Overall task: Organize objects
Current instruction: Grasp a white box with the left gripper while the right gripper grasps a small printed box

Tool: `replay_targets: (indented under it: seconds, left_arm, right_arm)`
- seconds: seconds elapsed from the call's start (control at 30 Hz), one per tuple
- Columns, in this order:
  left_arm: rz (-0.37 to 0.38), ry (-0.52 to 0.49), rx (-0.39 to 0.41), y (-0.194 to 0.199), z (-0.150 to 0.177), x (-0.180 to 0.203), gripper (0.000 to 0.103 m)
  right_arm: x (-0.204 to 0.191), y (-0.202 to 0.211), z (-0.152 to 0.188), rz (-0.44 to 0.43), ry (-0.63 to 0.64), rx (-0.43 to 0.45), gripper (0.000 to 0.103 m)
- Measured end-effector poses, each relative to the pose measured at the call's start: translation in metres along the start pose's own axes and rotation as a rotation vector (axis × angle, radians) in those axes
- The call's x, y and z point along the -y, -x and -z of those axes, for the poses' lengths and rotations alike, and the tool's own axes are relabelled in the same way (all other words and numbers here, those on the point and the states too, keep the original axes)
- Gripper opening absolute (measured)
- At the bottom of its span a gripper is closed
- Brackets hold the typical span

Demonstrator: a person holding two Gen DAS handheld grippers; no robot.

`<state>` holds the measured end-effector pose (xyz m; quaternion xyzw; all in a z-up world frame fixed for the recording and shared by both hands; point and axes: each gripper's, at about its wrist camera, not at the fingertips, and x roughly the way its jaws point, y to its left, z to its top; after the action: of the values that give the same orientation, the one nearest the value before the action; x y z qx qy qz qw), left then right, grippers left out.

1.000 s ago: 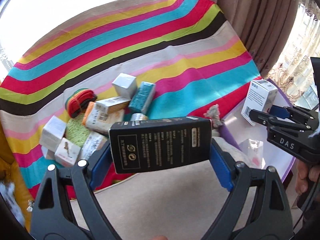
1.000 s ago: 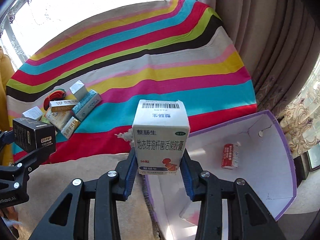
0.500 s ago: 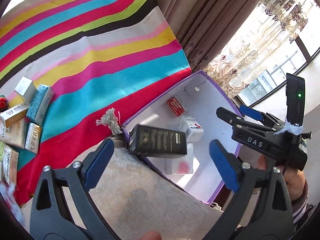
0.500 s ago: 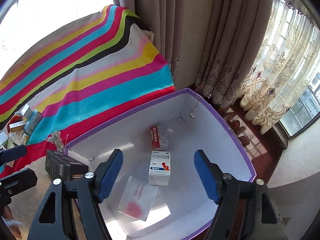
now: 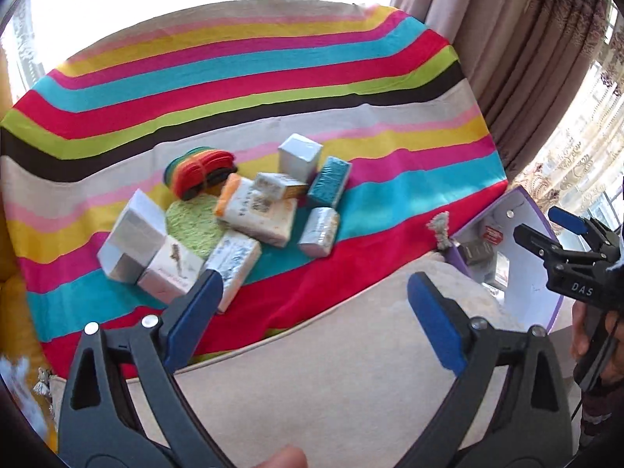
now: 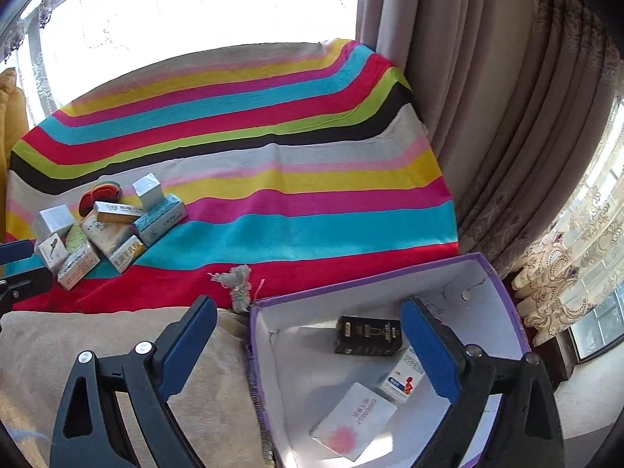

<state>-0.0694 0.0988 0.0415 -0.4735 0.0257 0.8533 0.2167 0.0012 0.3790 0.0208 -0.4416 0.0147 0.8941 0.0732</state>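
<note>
Black box [image 6: 368, 335] in purple bin [image 6: 503, 273], under right tool [image 6: 308, 345] (wide apart), L tool [image 5: 314, 296] empty

The letters "DAS" stand in white on the black body of the right gripper [image 5: 569, 234], seen from the left wrist. In the right wrist view, a white card [image 6: 353, 421] in the purple box [image 6: 503, 277] bears the upside-down number "68669557". The print on the black box [image 6: 368, 335] and the other cartons is too small to read.

Black carton [image 6: 368, 335] inside purple box [image 6: 503, 277]
</note>
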Motion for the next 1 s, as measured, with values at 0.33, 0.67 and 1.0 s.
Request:
replay_targets:
  seconds: [0.33, 0.67, 1.0]
  left_arm:
    - [0.018, 0.347, 0.029, 0.02, 0.013, -0.125, 0.085]
    - [0.004, 0.605, -0.062, -0.033, -0.02, -0.158, 0.083]
    - [-0.114, 0.439, -0.036, -0.053, -0.021, -0.138, 0.041]
  right_arm:
    - [-0.108, -0.023, -0.03, -0.157, 0.16, -0.008, 0.096]
    - [-0.2, -0.049, -0.053, -0.132, 0.439, 0.042, 0.096]
    - [-0.226, -0.091, -0.06, -0.071, 0.536, -0.001, 0.08]
